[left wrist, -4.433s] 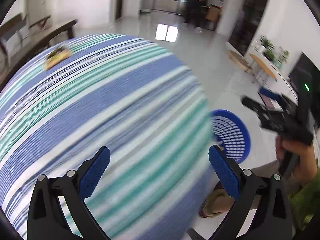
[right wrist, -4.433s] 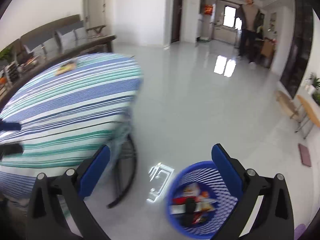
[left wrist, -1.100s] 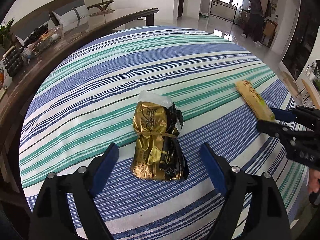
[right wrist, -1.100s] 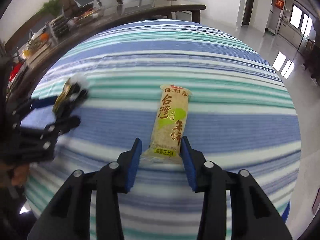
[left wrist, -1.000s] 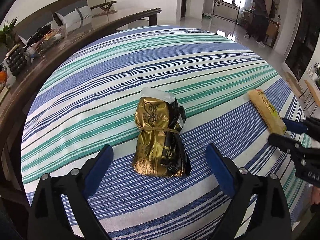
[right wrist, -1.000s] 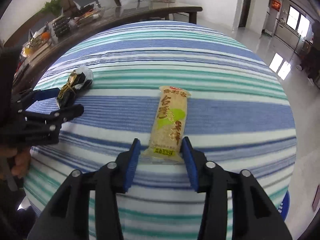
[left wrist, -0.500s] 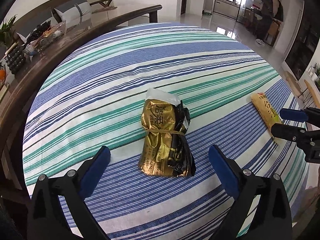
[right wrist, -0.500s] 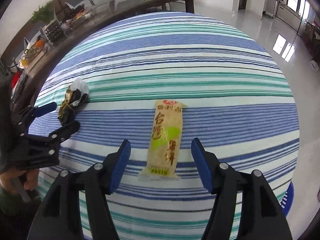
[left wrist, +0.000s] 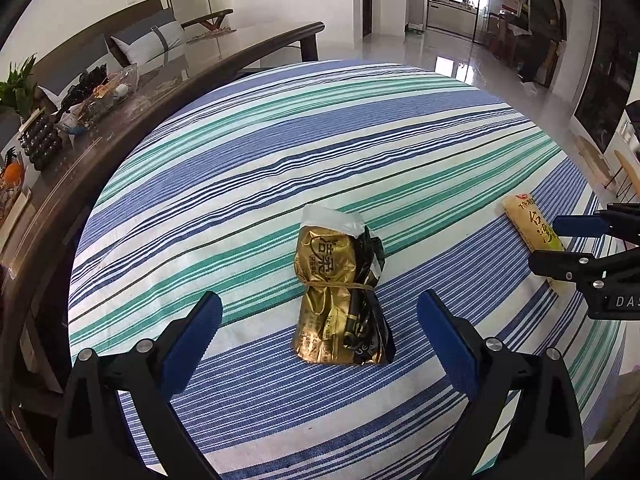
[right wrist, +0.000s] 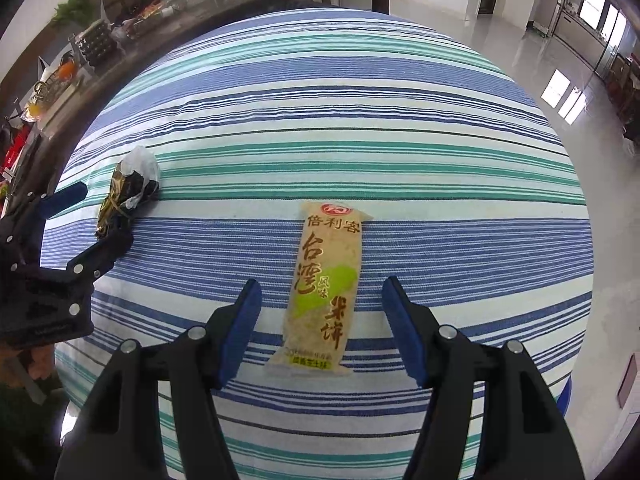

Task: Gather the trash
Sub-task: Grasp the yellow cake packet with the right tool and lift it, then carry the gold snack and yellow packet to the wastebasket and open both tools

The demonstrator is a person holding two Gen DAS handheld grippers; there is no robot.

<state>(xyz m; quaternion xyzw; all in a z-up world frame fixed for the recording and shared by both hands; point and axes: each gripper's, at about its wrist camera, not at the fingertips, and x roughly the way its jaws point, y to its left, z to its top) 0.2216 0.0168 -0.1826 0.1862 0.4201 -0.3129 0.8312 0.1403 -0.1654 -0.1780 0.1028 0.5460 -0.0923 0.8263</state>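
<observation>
A crumpled gold and black snack bag (left wrist: 340, 292) tied with a rubber band lies on the striped tablecloth (left wrist: 280, 168). My left gripper (left wrist: 320, 332) is open, its fingers either side of the bag's near end, just above the cloth. A long tan rice-cracker packet (right wrist: 326, 292) lies flat in the right wrist view. My right gripper (right wrist: 320, 320) is open around the packet's near half, not touching it. The packet also shows in the left wrist view (left wrist: 528, 224), and the gold bag in the right wrist view (right wrist: 124, 192).
A dark wooden bench-table (left wrist: 120, 112) with boxes, fruit and clutter runs along the far left of the round table. A person (left wrist: 546, 28) stands far back in the room. A blue basket's rim (right wrist: 566, 392) shows below the table's right edge.
My right gripper, earlier shut around the packet's near end, has opened wide and the packet lies free. My left gripper has stayed open by the gold bag, backing off slightly.
</observation>
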